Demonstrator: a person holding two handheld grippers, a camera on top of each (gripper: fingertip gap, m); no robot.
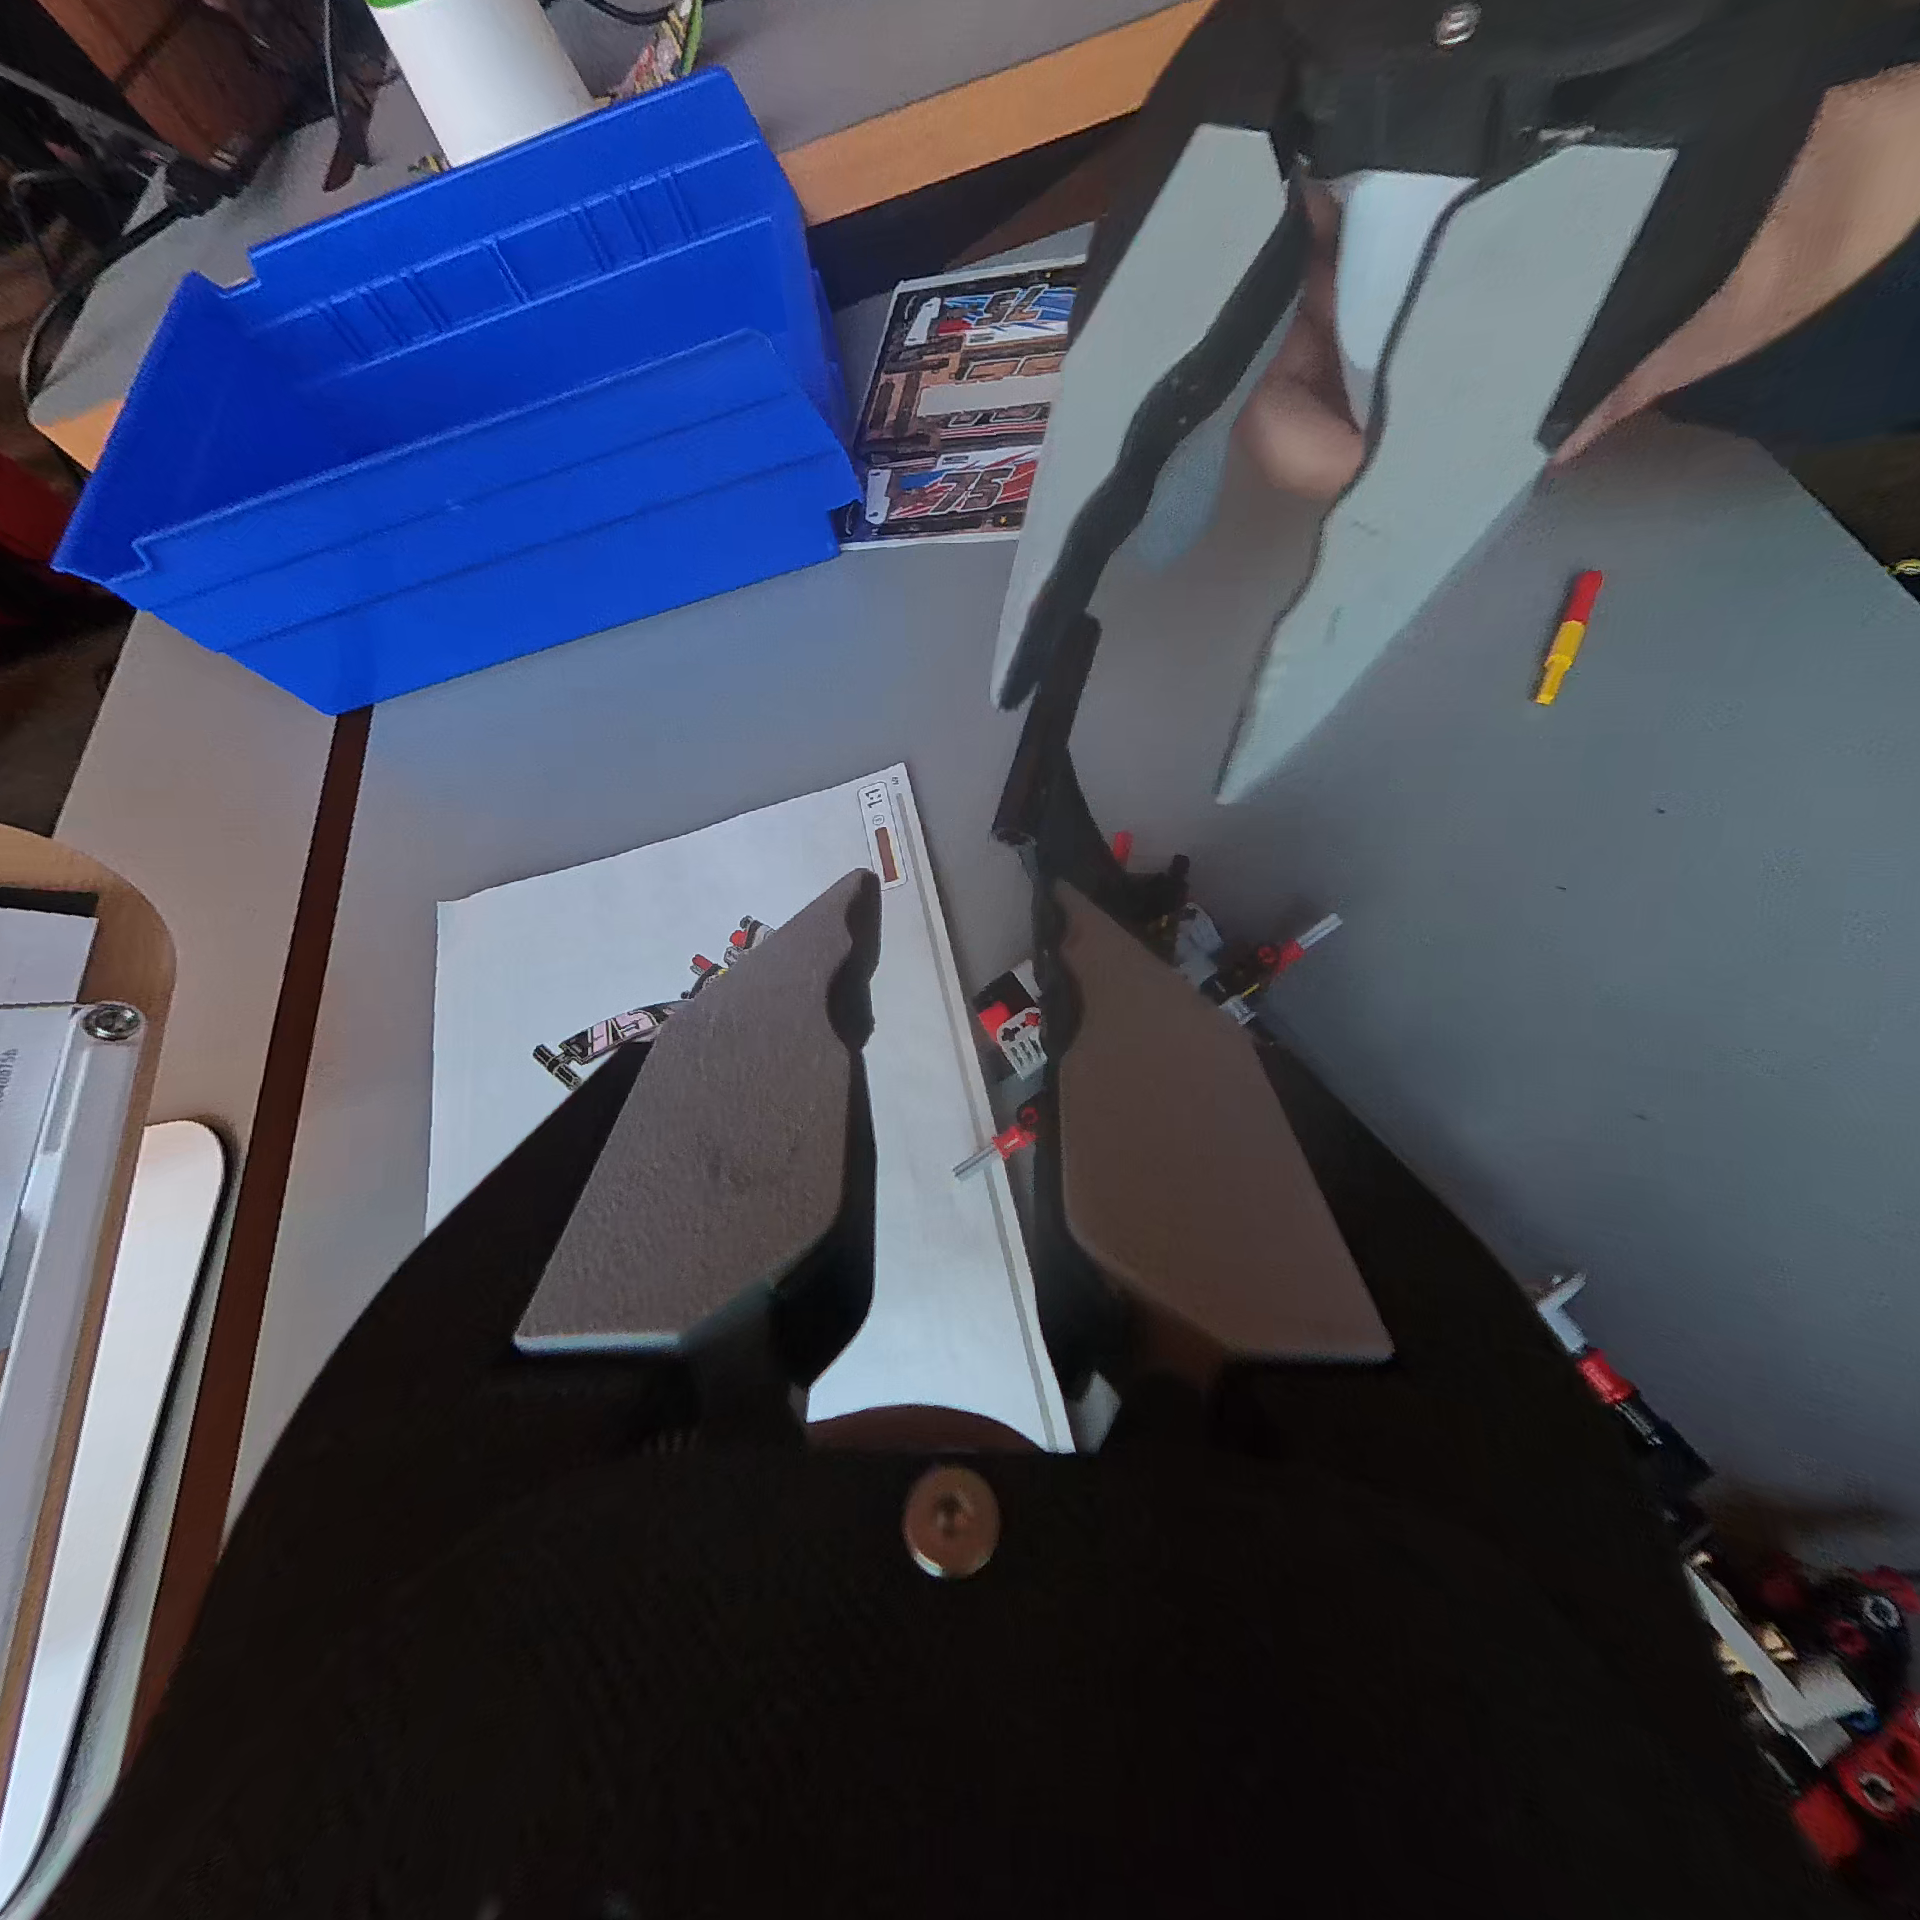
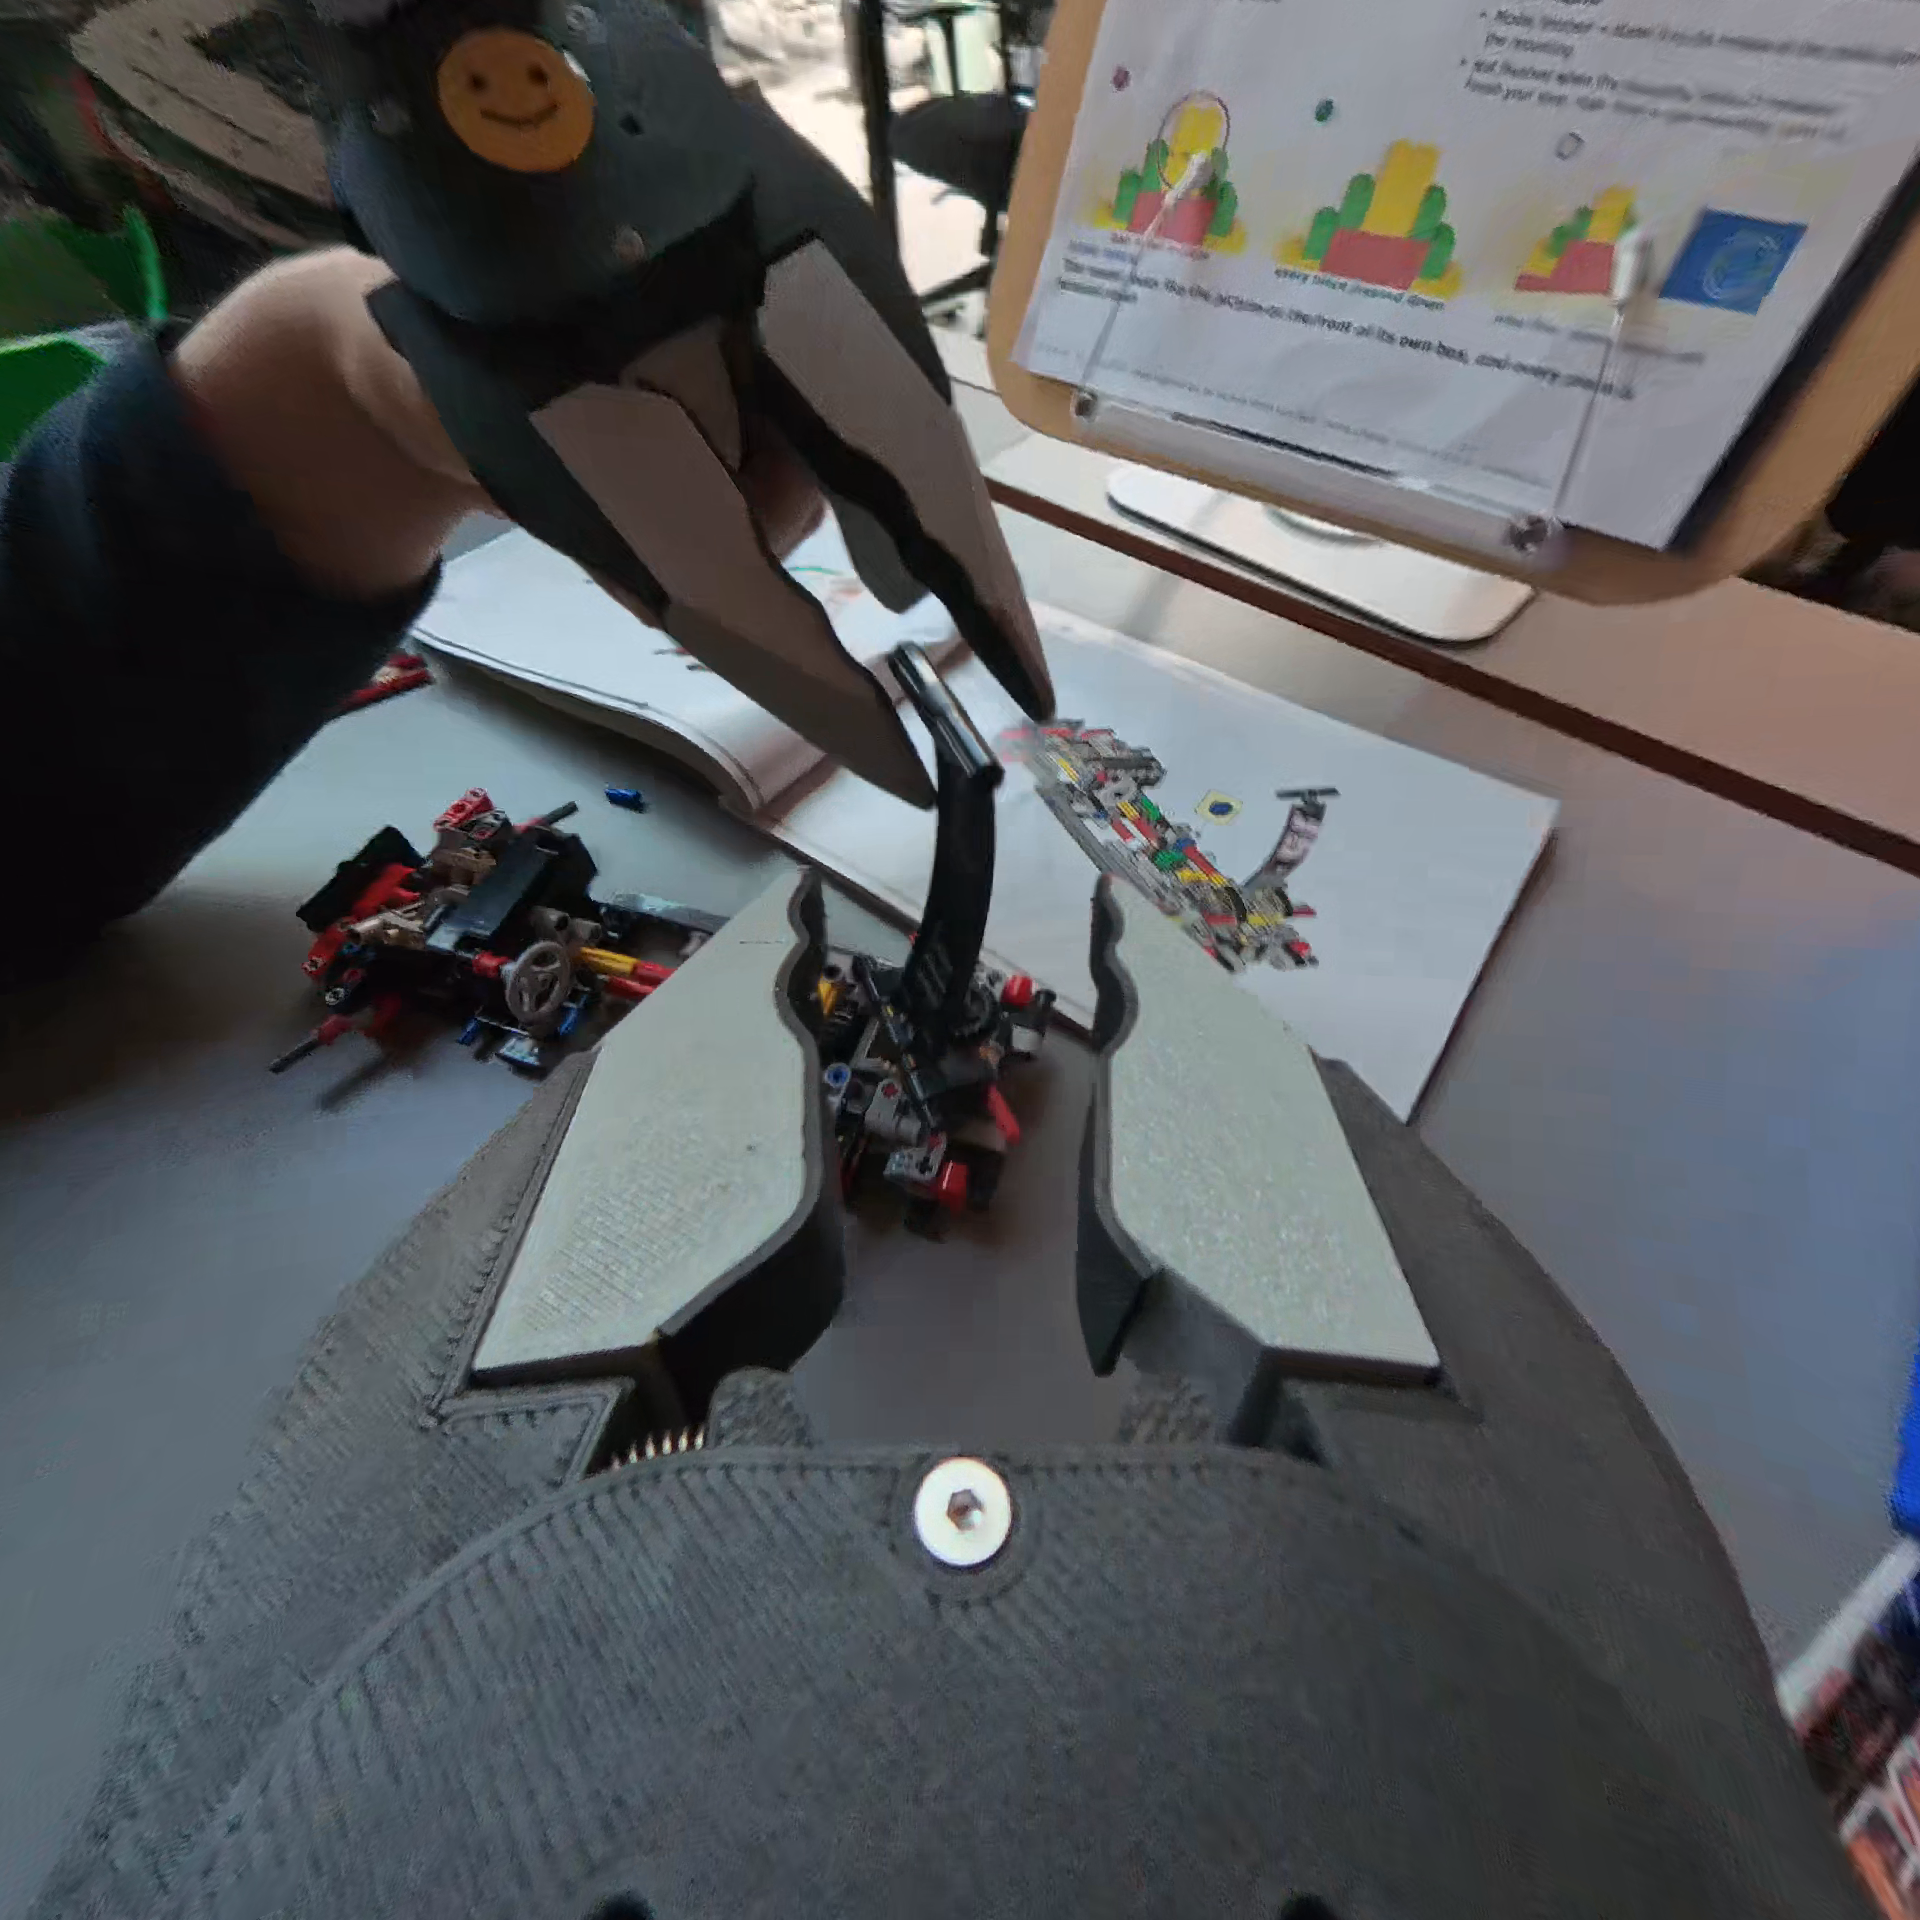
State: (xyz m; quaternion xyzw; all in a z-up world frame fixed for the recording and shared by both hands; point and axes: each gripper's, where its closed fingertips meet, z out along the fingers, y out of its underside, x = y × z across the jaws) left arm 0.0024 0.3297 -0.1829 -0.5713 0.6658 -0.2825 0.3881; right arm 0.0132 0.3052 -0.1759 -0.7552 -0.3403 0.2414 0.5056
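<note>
Left gripper fingers slightly spread around top of curved black panel, no clear pinch. Right gripper fingers spread astride brick-built chassis on desk, beside instruction booklet. Panel stands up from chassis.

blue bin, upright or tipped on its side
Tipped: the blue bin lies on the table with its ribbed outer wall facing up.

Two hand-held grippers, both jaws parted

Left gripper: lower centre of its wrist view, fingers apart, nothing pressed between the pads; in the right wrist view it enters from upper left, tips angled down, a hand behind it. Right gripper: lower centre of its view, fingers apart; hand at upper right.
</note>
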